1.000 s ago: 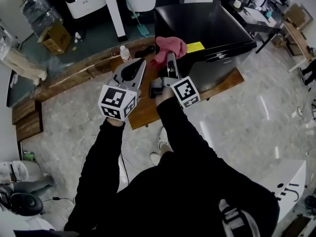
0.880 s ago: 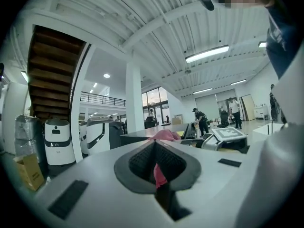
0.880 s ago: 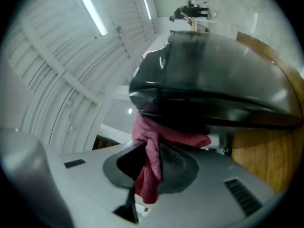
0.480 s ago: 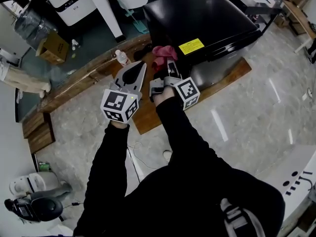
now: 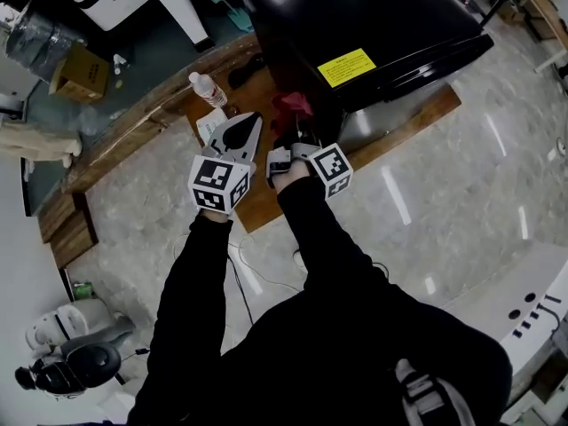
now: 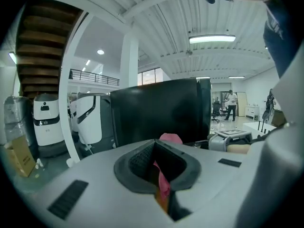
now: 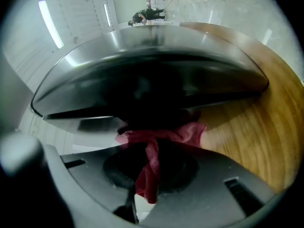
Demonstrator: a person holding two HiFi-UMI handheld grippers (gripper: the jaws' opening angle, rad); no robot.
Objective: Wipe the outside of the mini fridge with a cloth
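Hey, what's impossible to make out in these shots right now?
Head view: print on the fridge's yellow label is too small.
Head view: the fridge's far end is cut off by the top edge.
Right gripper view: where the cloth meets the fridge is lost in shadow.

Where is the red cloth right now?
In the head view, the cloth is clamped in the right gripper, low against the mini fridge, above the wooden platform.
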